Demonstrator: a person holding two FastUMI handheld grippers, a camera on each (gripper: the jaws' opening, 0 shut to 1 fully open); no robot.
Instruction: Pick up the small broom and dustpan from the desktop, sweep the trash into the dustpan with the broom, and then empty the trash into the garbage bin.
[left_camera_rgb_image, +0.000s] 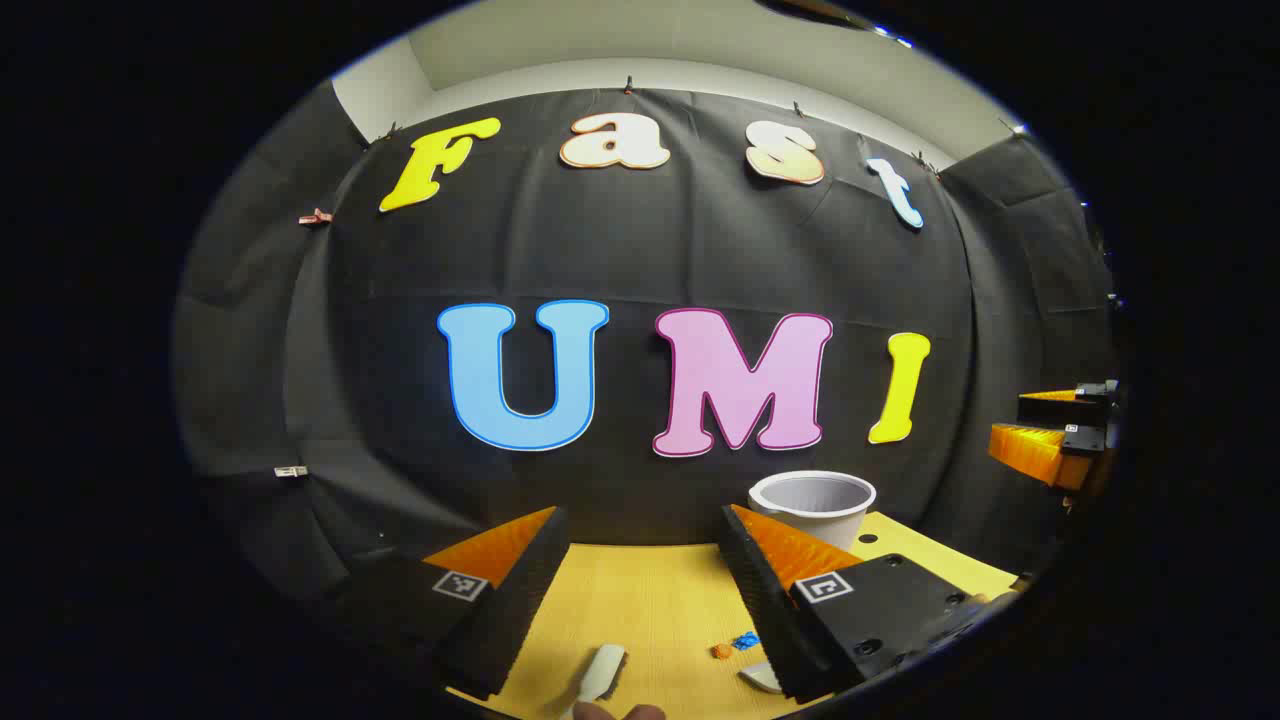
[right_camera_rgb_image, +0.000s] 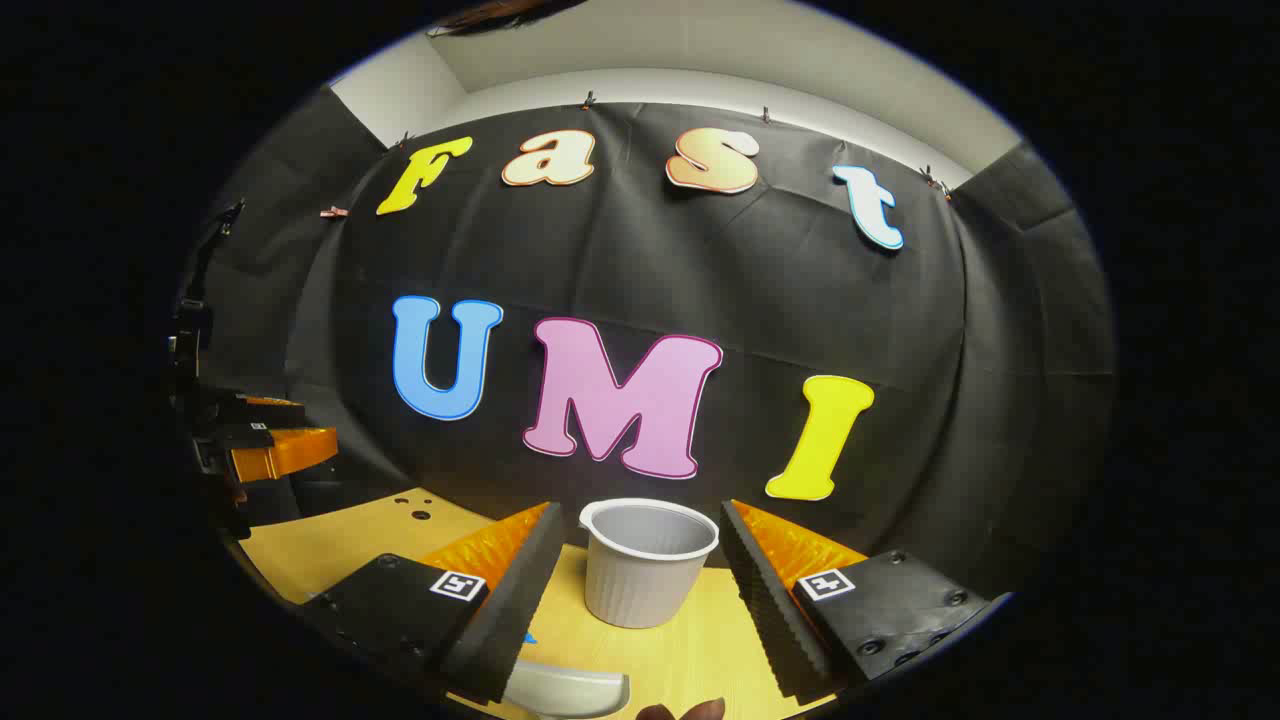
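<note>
both grippers are in my hands, each with its jaws spread wide and nothing between them. left gripper (left_camera_rgb_image: 645, 570) hangs above the yellow desktop (left_camera_rgb_image: 640, 600), pointed at the booth wall. between its fingers, at the bottom of the left gripper view, lies the small broom (left_camera_rgb_image: 603, 672), its pale handle flat on the desktop. just right of the broom sit the trash pieces (left_camera_rgb_image: 735, 645), one orange and one blue, close together and near the inner edge of my right-hand finger. a pale sliver at that finger's base may be the dustpan, but i cannot tell in that view. garbage bin (left_camera_rgb_image: 812, 507), a white ribbed cup, stands upright at the far edge, behind the right-hand finger. right gripper (right_camera_rgb_image: 640, 570) faces the same bin (right_camera_rgb_image: 647, 565), which stands centred between its open fingers. dustpan (right_camera_rgb_image: 565, 692), pale and shallow, lies on the desktop at the bottom of the right gripper view, beside the left-hand finger.
</note>
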